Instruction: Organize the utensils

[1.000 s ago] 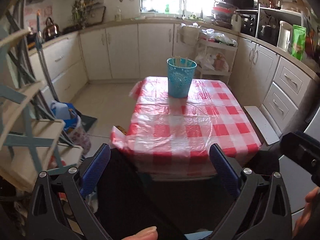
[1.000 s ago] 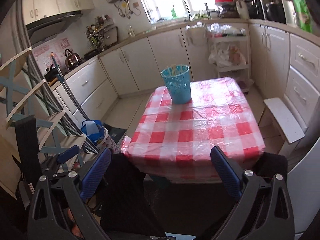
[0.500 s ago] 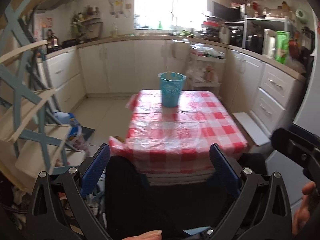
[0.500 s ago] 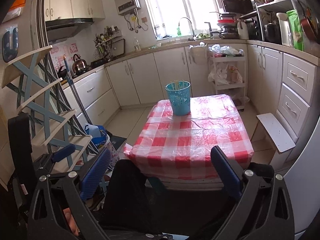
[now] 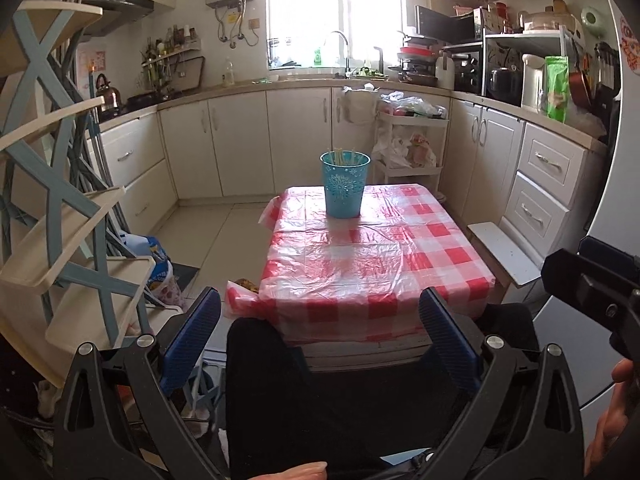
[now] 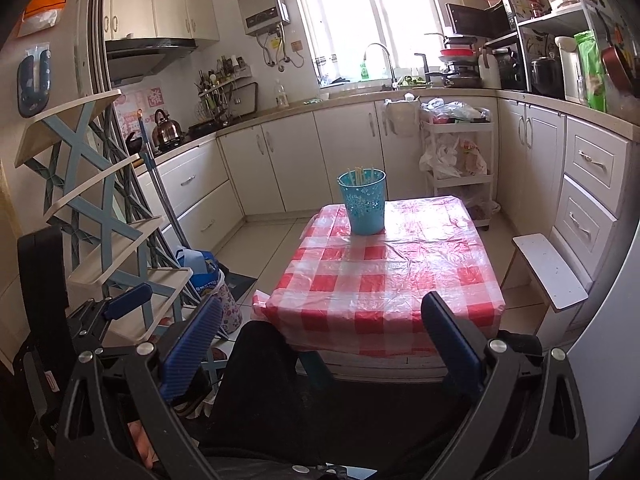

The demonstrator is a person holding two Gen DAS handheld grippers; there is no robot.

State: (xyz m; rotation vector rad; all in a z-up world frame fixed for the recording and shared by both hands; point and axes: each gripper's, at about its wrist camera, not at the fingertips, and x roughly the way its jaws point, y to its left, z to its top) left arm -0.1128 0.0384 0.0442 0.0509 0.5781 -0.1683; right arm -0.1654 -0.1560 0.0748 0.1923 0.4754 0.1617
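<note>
Shelf rack: a tall blue and cream rack (image 5: 68, 220) stands at the far left, beside the cupboards.
Kettle: a shiny kettle (image 6: 165, 130) sits on the counter at the back left.
Bag: a blue bag (image 6: 200, 268) rests on the floor, between the rack and the table.
Left gripper: the left gripper (image 5: 320, 334) is held low, in front of the table's near edge. Its two blue fingers (image 5: 191, 338) are spread wide, with nothing between them. A dark trouser leg shows below them.
Table: a small table with a red and white checked cloth (image 5: 372, 256) stands in the middle of the kitchen.
Cup: a blue cup (image 5: 344, 184) stands upright on the far end of the table, a bit left of the middle. It touches the cloth.
Utensils: thin pale sticks (image 6: 361, 174) stand inside the cup. Only their tops show. I cannot tell what kind they are.
Right gripper: the right gripper (image 6: 322, 336) is also low, near the table's close edge. Its blue fingers (image 6: 450, 340) are wide apart and hold nothing.
Stool: a white stool (image 6: 550, 276) sits just right of the table, by the drawers.
Both grippers: well apart from the cup.
</note>
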